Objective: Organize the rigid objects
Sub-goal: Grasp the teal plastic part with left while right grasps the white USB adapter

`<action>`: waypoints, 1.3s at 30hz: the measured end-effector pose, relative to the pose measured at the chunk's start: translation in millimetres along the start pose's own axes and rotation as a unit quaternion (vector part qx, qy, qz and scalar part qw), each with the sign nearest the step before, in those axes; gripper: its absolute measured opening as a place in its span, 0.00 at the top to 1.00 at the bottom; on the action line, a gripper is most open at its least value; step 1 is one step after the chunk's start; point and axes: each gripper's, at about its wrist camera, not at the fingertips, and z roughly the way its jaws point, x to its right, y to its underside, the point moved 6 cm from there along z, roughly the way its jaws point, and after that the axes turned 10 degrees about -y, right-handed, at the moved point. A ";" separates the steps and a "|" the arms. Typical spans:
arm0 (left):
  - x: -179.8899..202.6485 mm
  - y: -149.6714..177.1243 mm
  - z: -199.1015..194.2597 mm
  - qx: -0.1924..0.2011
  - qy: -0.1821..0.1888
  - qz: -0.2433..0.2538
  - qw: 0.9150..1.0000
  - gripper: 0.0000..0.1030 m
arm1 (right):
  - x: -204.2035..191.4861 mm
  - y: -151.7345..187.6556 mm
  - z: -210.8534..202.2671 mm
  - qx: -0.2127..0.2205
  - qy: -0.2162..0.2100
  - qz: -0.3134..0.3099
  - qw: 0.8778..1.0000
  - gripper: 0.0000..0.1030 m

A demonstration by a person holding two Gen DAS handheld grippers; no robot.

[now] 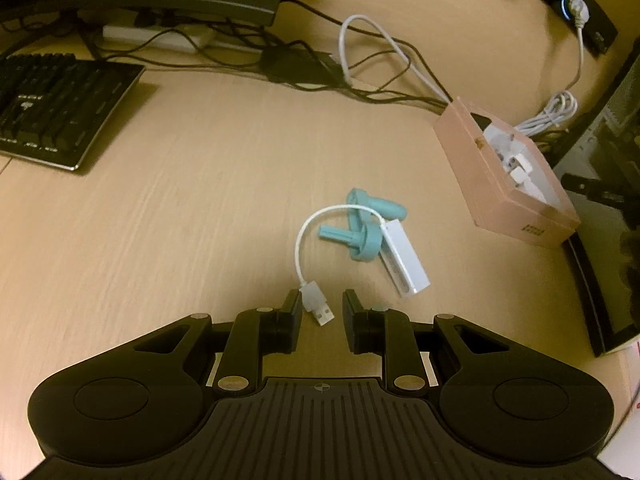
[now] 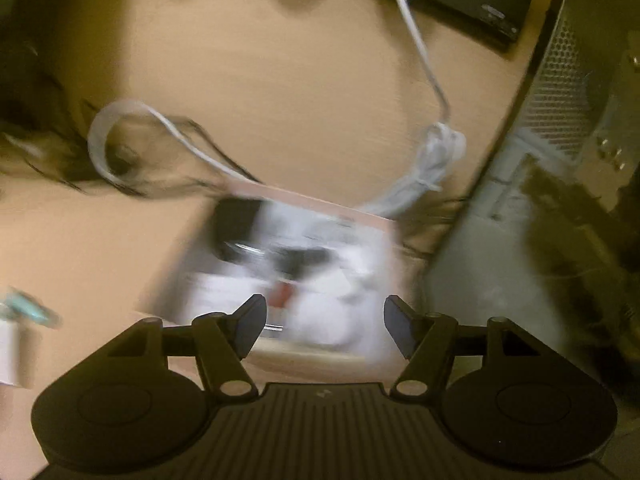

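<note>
In the left wrist view a white USB adapter (image 1: 404,258) with a short looped cable lies on the wooden desk, tangled with teal plastic pieces (image 1: 362,224). Its USB plug (image 1: 318,304) lies between the fingers of my left gripper (image 1: 322,312), which is open and just above the desk. A pink box (image 1: 472,160) holding white items stands to the right. In the blurred right wrist view my right gripper (image 2: 325,326) is open and empty above the pink box (image 2: 304,200) with its white contents.
A black keyboard (image 1: 56,108) lies at the left, a monitor base and black cables (image 1: 240,52) at the back. A bundled white cable (image 1: 556,114) lies behind the box. A computer case (image 2: 560,160) stands on the right.
</note>
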 end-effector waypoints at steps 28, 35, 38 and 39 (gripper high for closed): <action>-6.9 -29.0 -11.8 0.052 -0.013 -0.001 0.999 0.76 | -162.7 61.6 -33.2 -0.054 -0.254 -0.076 0.963 0.81; 38.5 -30.7 7.9 0.030 0.032 0.044 0.998 0.76 | -123.9 96.8 -51.0 -0.056 -0.173 -0.084 0.980 0.81; 61.4 -28.3 12.0 0.041 0.055 0.111 0.991 0.76 | -103.0 117.9 -50.2 -0.068 -0.115 -0.098 0.986 0.81; 67.8 -28.4 12.3 0.046 0.064 0.143 0.987 0.76 | -94.6 123.9 -49.8 -0.074 -0.103 -0.089 0.988 0.80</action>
